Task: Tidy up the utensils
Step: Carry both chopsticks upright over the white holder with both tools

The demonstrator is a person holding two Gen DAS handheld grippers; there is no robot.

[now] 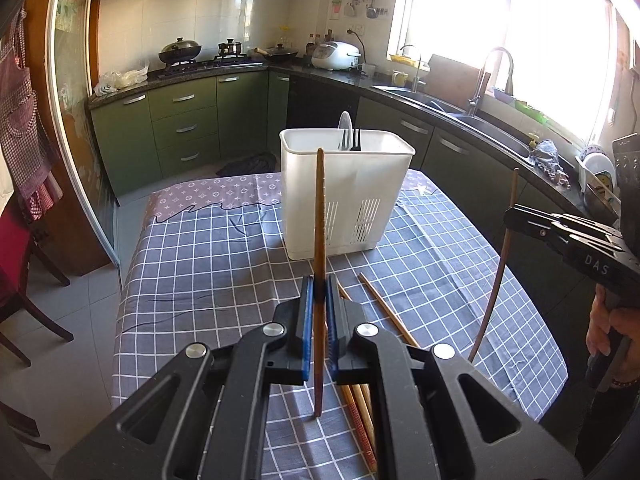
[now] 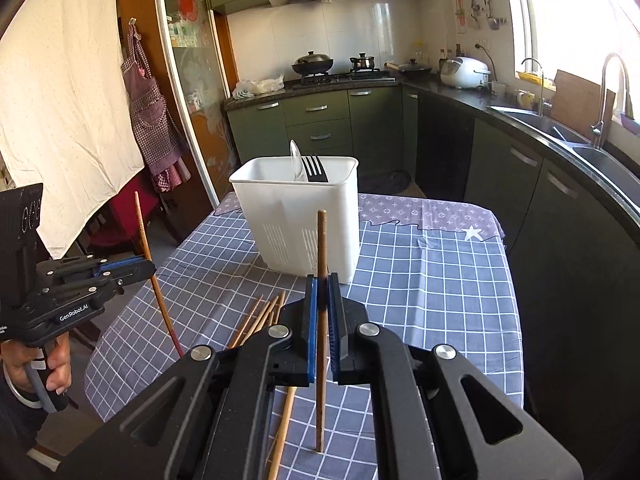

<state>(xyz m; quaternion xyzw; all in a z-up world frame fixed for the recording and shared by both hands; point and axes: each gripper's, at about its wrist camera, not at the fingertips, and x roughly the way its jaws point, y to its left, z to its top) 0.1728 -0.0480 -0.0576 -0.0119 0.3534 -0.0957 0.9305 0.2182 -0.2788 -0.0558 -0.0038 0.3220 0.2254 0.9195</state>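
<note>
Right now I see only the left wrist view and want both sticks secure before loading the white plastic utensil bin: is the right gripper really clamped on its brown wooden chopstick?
Observer: Yes, the right gripper has its blue pads shut on the brown wooden chopstick, which stands upright between them.
Operator: And mine, seen from the side?
Observer: The left gripper holds the second brown chopstick tilted, top leaning away from the white plastic utensil bin.

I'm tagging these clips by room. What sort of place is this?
A home kitchen: a gas stove with a black lidded wok, a white rice cooker, and a sink with a tall steel faucet.
</note>
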